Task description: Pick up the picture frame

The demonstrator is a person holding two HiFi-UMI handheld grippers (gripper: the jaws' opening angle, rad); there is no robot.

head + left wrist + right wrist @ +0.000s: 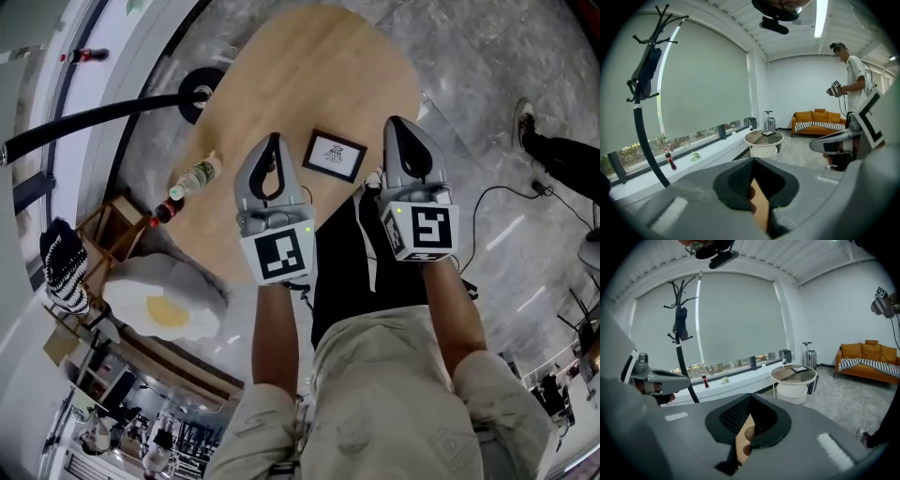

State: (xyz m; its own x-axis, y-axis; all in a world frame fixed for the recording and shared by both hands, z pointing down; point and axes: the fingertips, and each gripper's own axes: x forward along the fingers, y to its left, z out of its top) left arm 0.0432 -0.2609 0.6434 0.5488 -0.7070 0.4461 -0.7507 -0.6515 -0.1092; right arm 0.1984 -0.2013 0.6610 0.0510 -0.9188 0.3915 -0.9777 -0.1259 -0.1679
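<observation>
A small black picture frame (334,155) with a white print lies flat on the oval wooden table (309,75), near its front edge. My left gripper (273,142) hovers just left of the frame, jaws shut with nothing between them. My right gripper (399,126) hovers just right of it, also shut and empty. In the left gripper view the left gripper (752,161) shows only tan tabletop below its closed pads. The right gripper (750,397) in its own view shows the same. The frame is hidden in both gripper views.
Two bottles (199,174) (161,212) lie at the table's left edge. A black coat stand (94,117) curves past at the left, with an egg-shaped cushion (164,300) below. A bystander's foot (527,127) is at the right. A round side table (764,138) and an orange sofa (820,121) stand further off.
</observation>
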